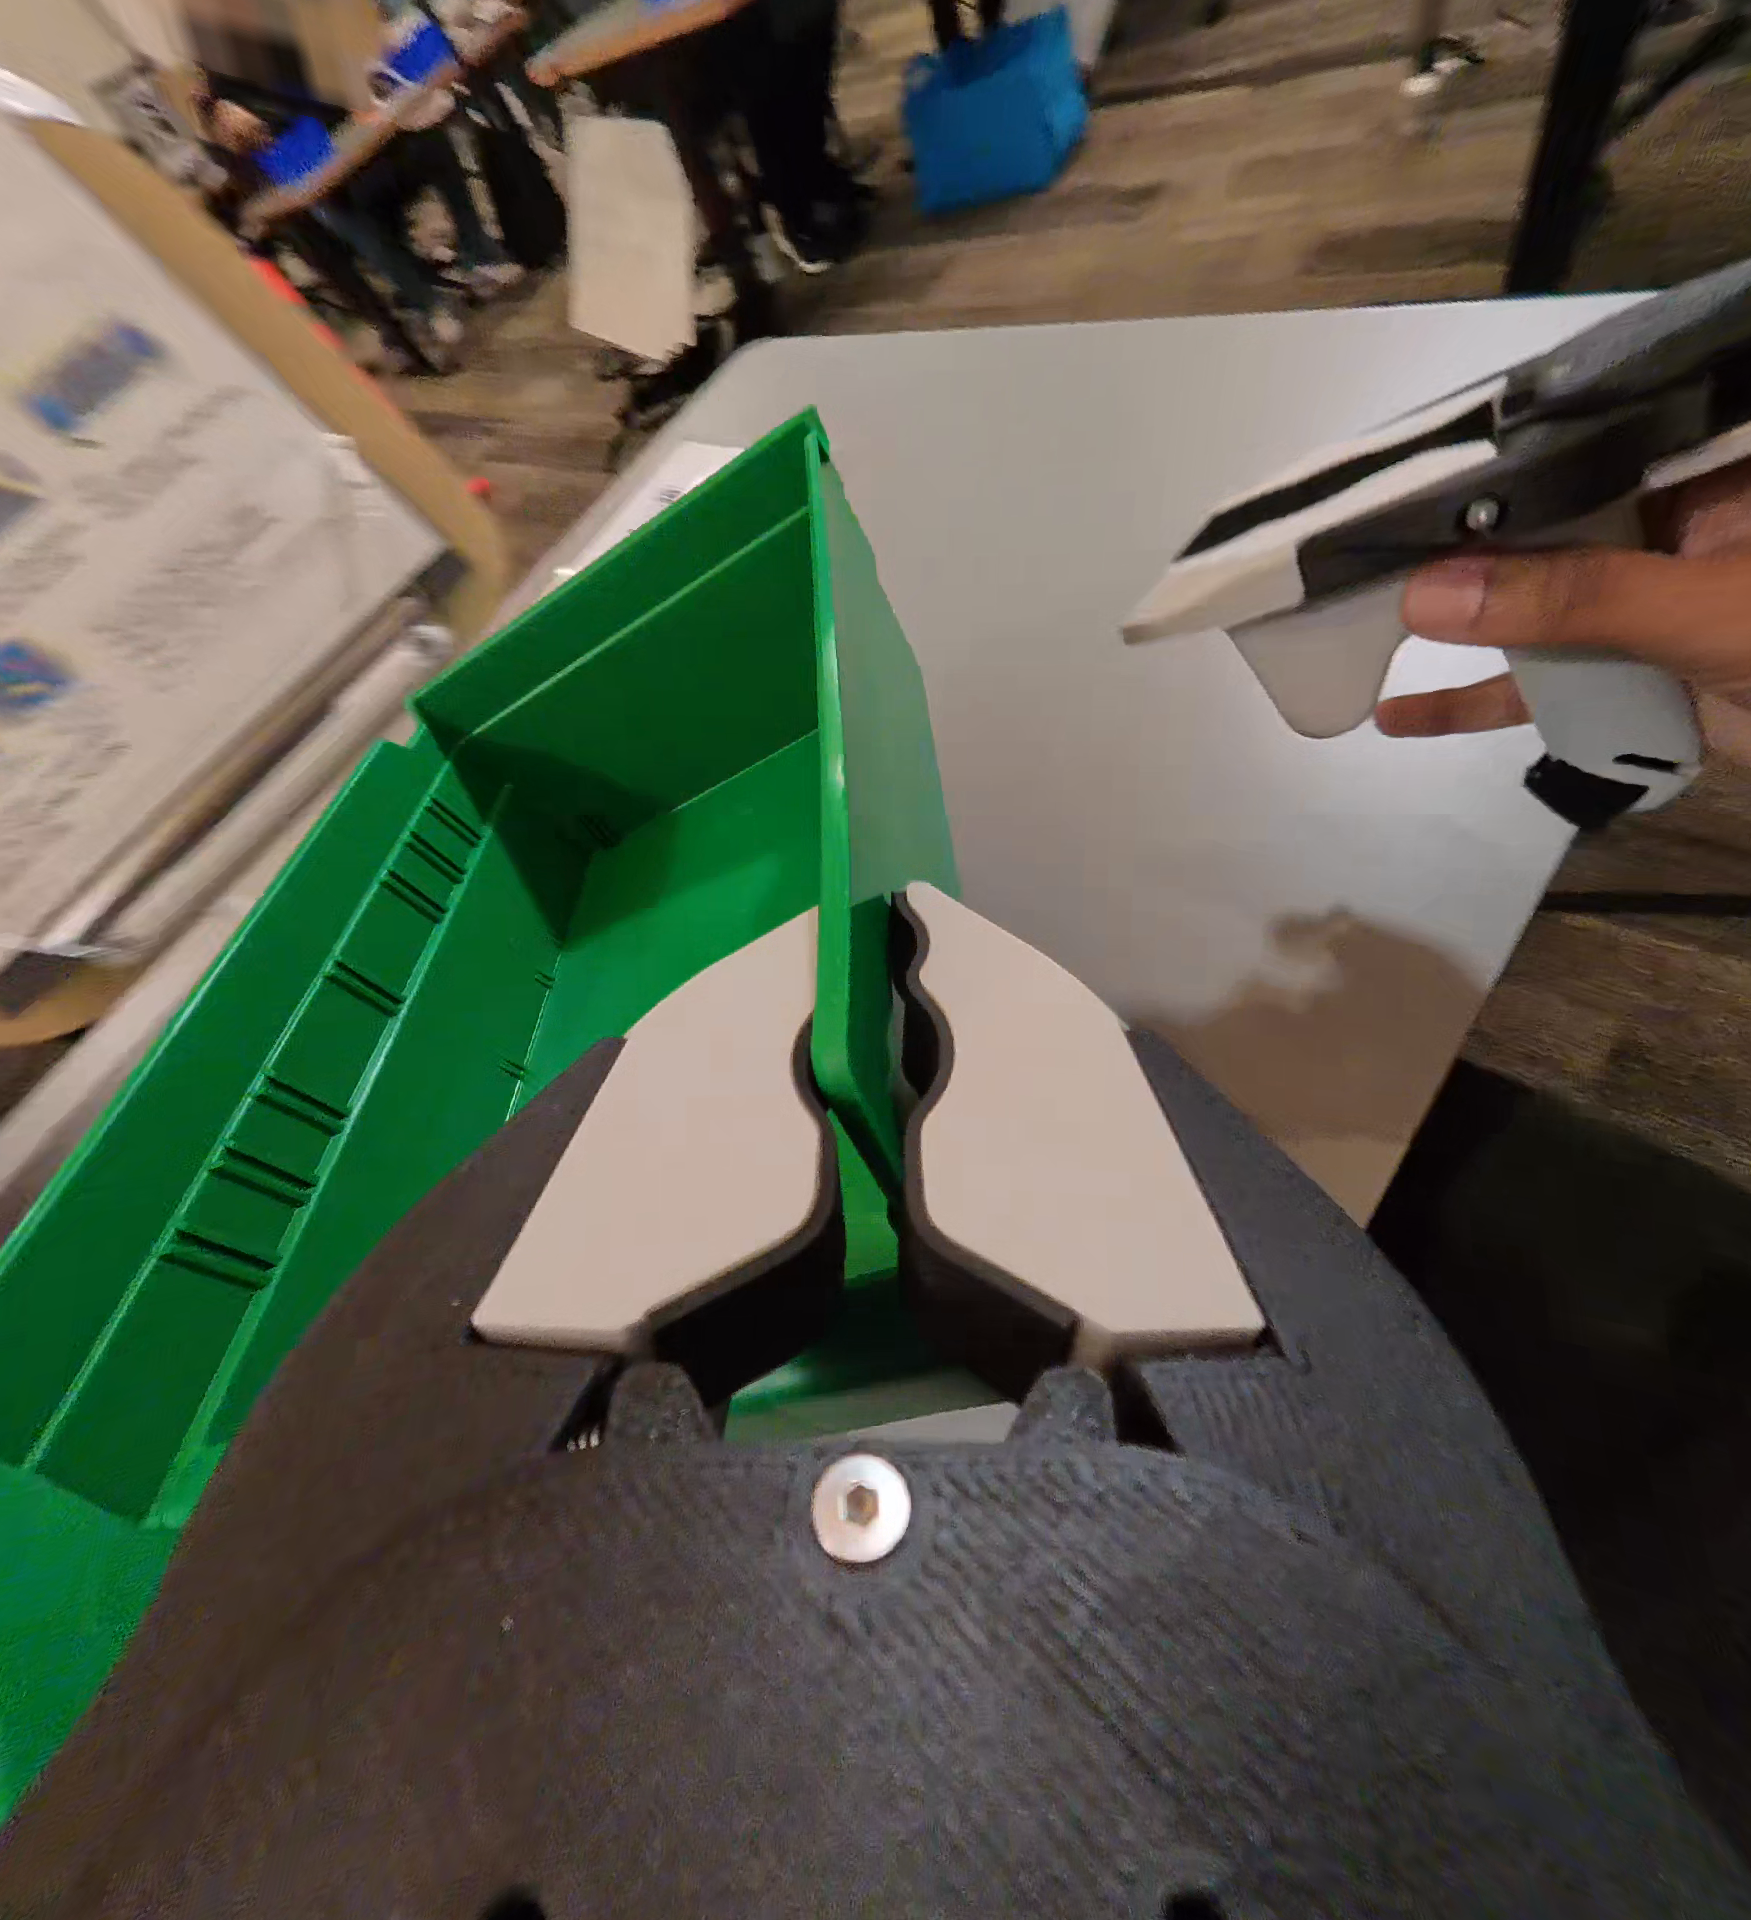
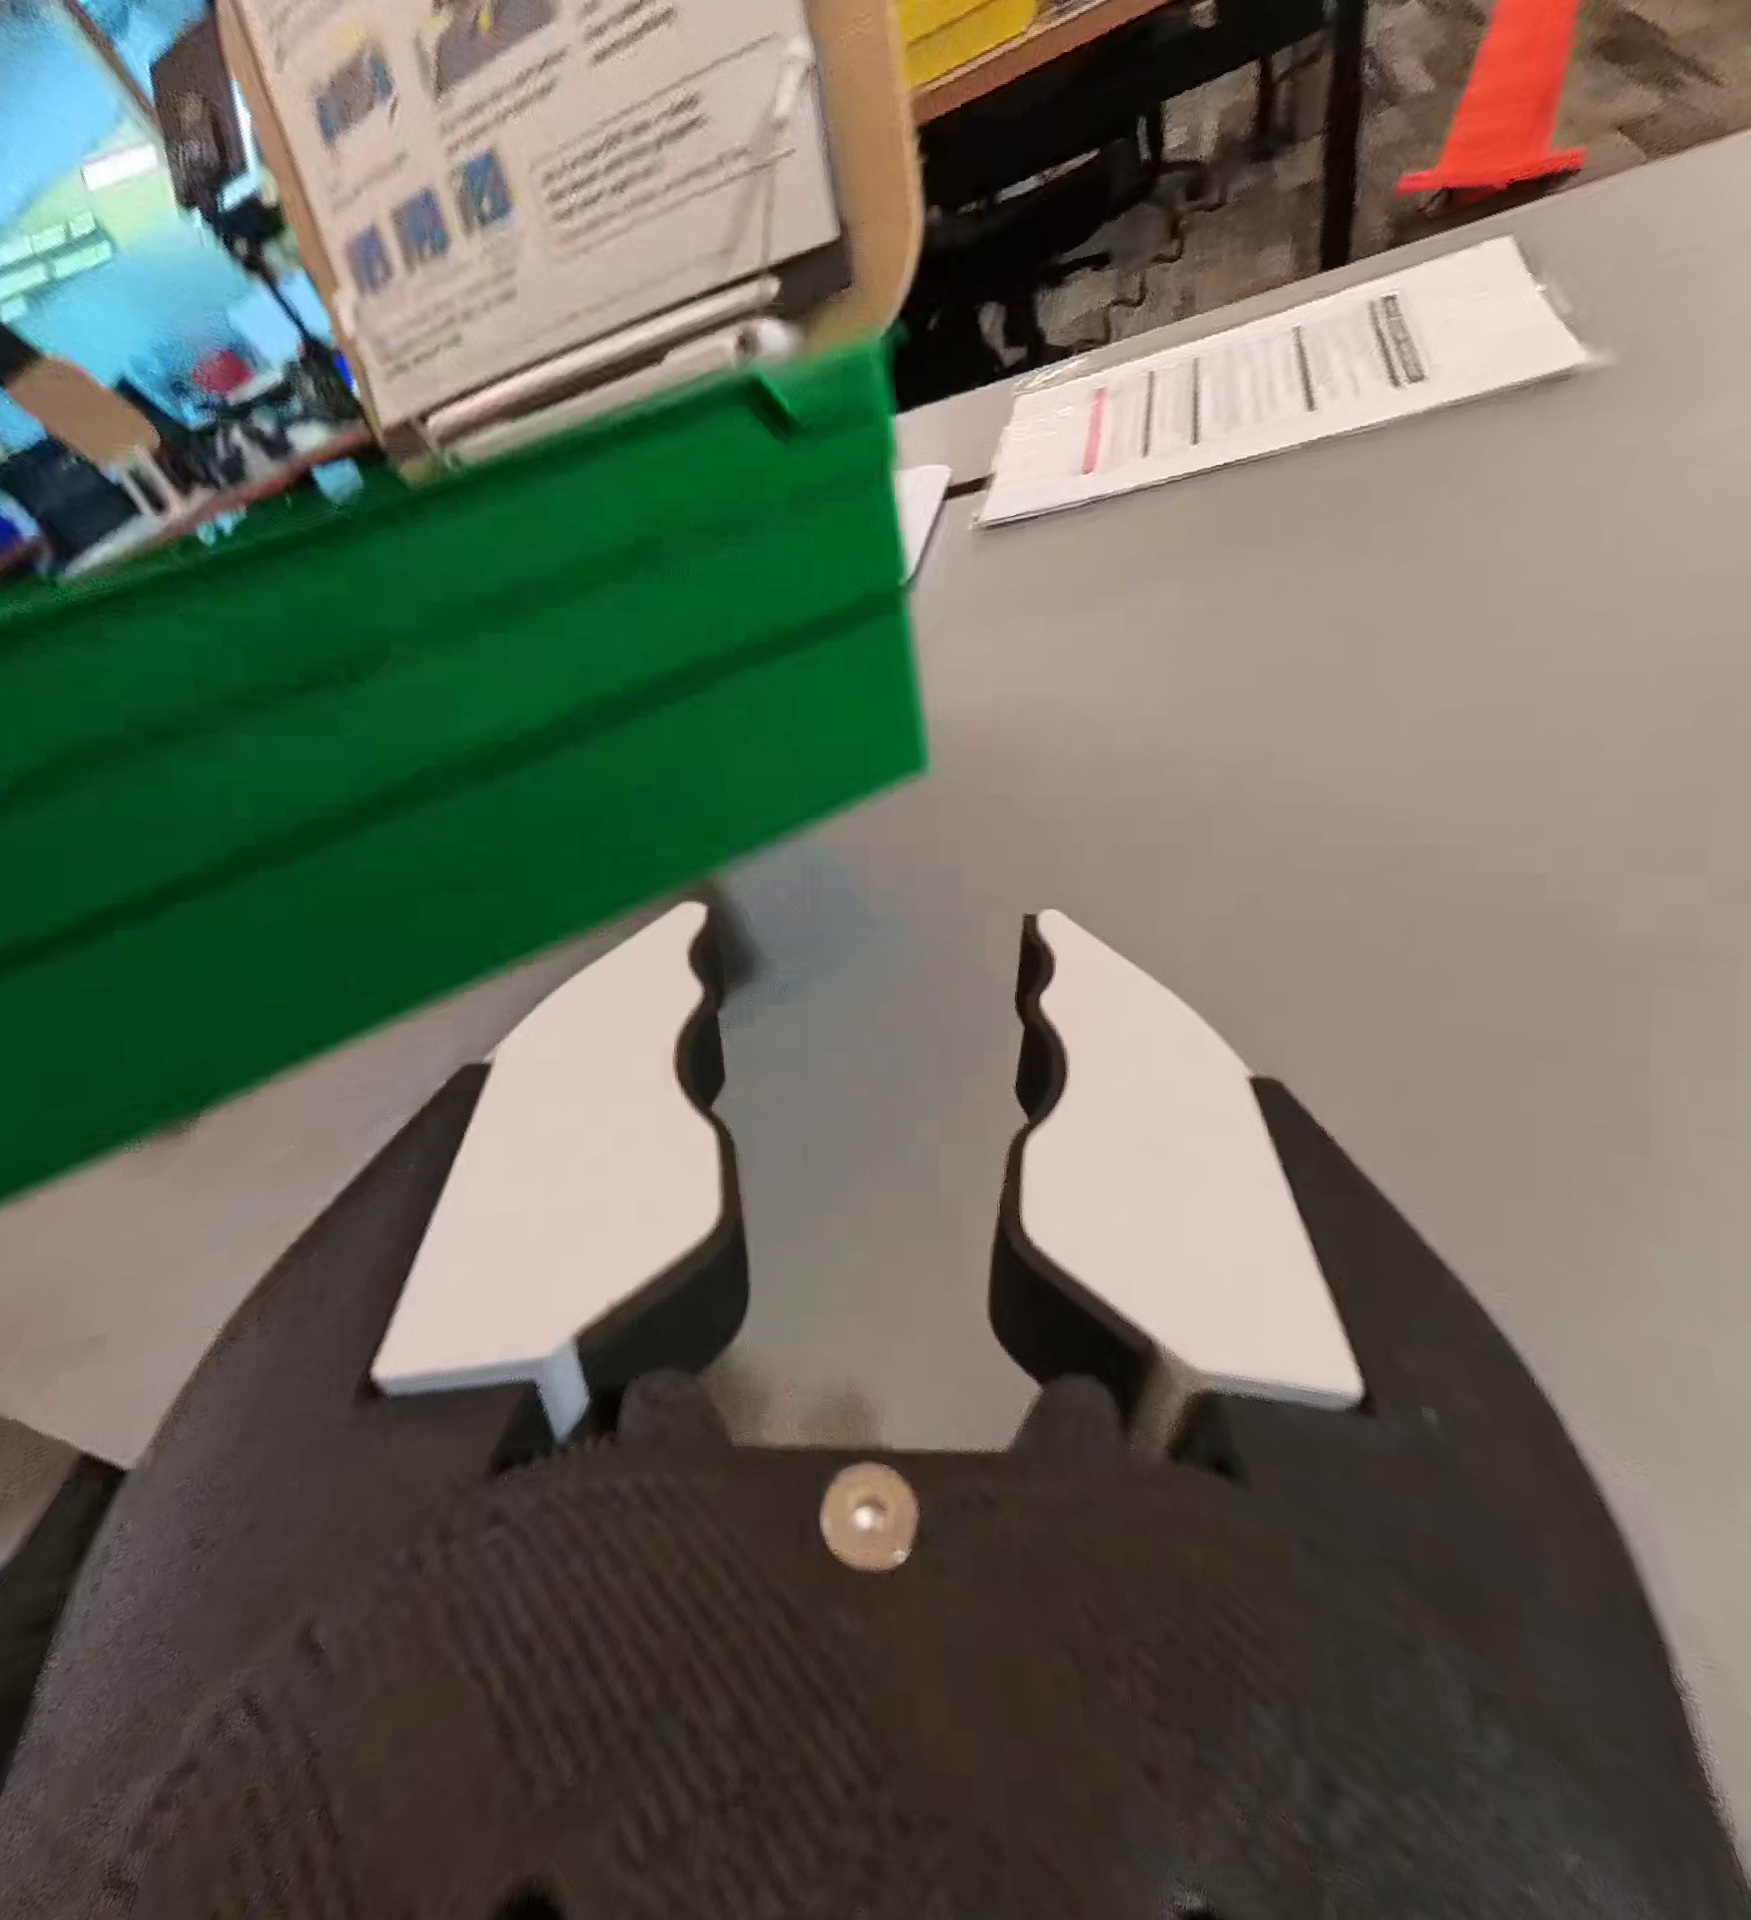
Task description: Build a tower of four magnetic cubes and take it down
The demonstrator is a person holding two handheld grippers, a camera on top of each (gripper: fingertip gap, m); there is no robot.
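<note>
The left hand-held gripper (image 1: 866, 1049) is clamped on the thin side wall of a green bin (image 1: 580, 831), which hangs tilted above the desk (image 1: 1110, 582). Beside the bin, the right hand-held gripper (image 2: 866, 997) is spread wide and holds nothing. The bin looks like stiff, light, smooth plastic, so its rim seems the best place to grip.

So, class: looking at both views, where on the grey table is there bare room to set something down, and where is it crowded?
Free: the grey table between the open right gripper and the printed sheet. Crowded: the left side, where the left gripper clamps the wall of the green bin.
</note>
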